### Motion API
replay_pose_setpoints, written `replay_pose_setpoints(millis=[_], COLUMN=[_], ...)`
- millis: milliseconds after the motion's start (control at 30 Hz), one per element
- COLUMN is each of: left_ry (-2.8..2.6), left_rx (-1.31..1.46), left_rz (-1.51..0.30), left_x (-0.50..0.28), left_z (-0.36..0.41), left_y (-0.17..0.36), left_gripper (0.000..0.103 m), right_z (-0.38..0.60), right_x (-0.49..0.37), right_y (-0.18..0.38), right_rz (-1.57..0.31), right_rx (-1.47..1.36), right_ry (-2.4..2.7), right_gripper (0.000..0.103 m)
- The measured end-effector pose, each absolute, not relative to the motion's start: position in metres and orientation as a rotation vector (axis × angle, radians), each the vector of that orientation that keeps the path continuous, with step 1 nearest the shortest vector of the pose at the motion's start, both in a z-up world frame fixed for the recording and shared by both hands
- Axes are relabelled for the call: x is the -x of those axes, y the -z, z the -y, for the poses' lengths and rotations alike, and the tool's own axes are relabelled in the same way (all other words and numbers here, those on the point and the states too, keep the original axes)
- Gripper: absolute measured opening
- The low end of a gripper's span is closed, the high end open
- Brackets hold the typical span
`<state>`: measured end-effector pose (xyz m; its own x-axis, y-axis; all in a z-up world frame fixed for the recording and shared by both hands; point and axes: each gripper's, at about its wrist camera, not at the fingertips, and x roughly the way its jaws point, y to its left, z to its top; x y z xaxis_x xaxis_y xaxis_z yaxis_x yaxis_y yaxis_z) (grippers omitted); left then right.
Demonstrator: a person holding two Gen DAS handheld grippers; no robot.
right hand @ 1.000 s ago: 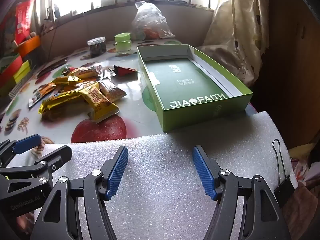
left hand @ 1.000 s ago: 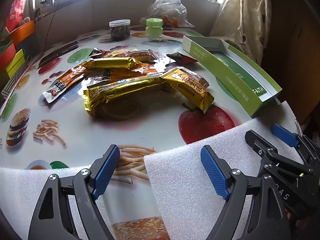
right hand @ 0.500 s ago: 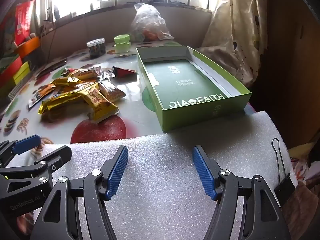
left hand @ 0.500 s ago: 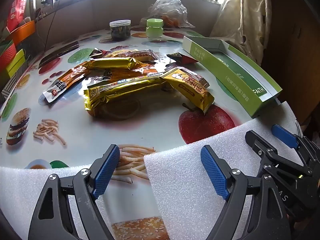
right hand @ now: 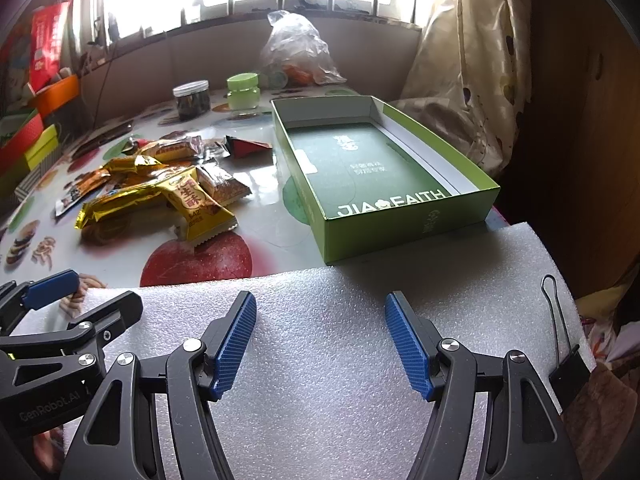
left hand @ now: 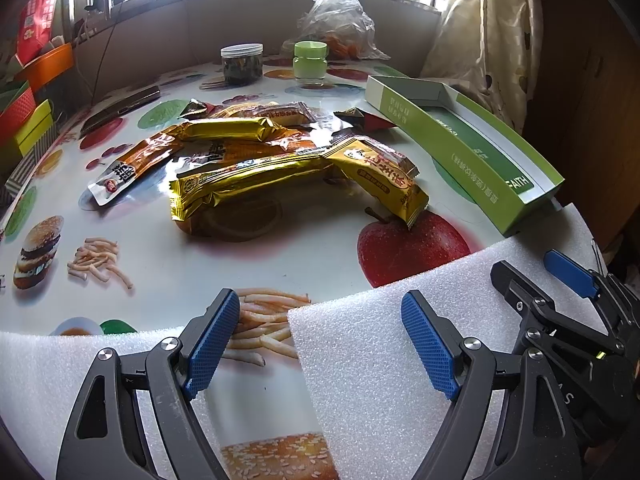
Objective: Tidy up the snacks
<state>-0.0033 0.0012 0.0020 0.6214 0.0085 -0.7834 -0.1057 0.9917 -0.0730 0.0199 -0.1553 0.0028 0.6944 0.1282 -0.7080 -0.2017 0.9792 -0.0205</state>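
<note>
A pile of snack packets [left hand: 256, 160] lies mid-table: long gold wrappers, an orange sachet [left hand: 132, 166] at the left, a yellow packet [left hand: 384, 180] at the right and a small red one [left hand: 368, 120] behind. The same pile [right hand: 160, 192] shows left in the right wrist view. An open green box [right hand: 384, 184], empty inside, stands at the right [left hand: 472, 148]. My left gripper [left hand: 320, 344] hovers open over the near table edge. My right gripper [right hand: 320, 340] is open over white foam, short of the box, and appears beside the left [left hand: 560, 280].
White foam sheets [right hand: 340, 360] cover the near edge. A dark-filled jar [left hand: 242, 64], a green-lidded jar [left hand: 310, 62] and a plastic bag [left hand: 336, 24] stand at the back. A phone [left hand: 120, 110] lies far left. A binder clip [right hand: 564, 364] grips the foam's right edge.
The right wrist view has risen and tilted slightly, so the box looks a little farther off. The left gripper and the snacks have stayed put.
</note>
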Motion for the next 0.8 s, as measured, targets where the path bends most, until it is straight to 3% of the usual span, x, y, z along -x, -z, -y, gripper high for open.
replay_pose_setpoints(millis=[800], left_ry=[-0.067], left_rx=[0.115], left_rz=[-0.893], left_x=[0.0042], left_z=[-0.0003], left_y=[-0.001], left_gripper=[0.083], right_z=[0.1555], right_x=[-0.0182], right_y=[-0.0022], right_rz=[-0.772], right_rx=[0.1], right_ry=[-0.184], right_gripper=[0.067])
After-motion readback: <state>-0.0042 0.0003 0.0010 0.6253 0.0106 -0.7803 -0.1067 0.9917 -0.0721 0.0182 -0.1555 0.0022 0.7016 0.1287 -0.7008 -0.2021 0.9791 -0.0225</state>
